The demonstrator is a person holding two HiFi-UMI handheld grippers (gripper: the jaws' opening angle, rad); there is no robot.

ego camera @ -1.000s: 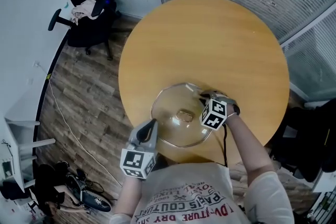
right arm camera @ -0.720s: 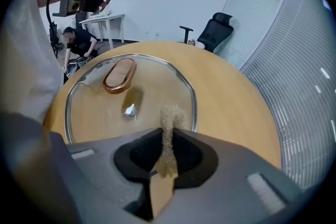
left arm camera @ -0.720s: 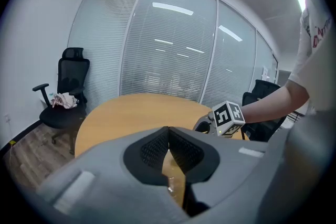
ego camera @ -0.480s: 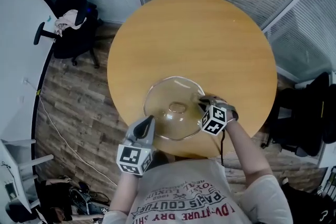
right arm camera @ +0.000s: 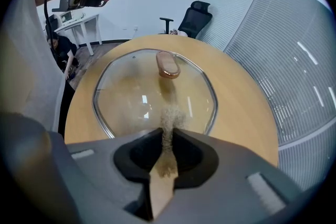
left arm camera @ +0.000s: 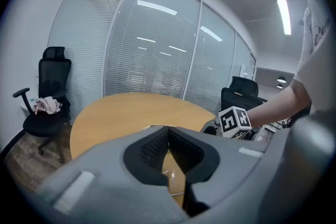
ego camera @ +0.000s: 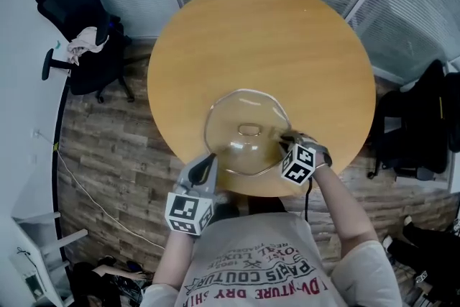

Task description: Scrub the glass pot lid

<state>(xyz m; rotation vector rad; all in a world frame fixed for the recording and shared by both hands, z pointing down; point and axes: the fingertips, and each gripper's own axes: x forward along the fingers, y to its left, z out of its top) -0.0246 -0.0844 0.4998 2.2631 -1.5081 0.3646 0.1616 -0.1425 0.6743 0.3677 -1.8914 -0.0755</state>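
The lid [ego camera: 244, 110] lies on the table [ego camera: 266, 39] near its front edge, the chair [ego camera: 72, 11] standing off left.

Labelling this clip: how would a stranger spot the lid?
On the round wooden table, at the edge nearest the person, lies the glass lid. It alone is clear, with a metal rim and brown oval knob, unlike the thin brush.

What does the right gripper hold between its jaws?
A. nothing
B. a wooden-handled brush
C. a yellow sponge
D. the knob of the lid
B: the right gripper is shut on a wooden-handled brush, whose bristles reach onto the glass lid.
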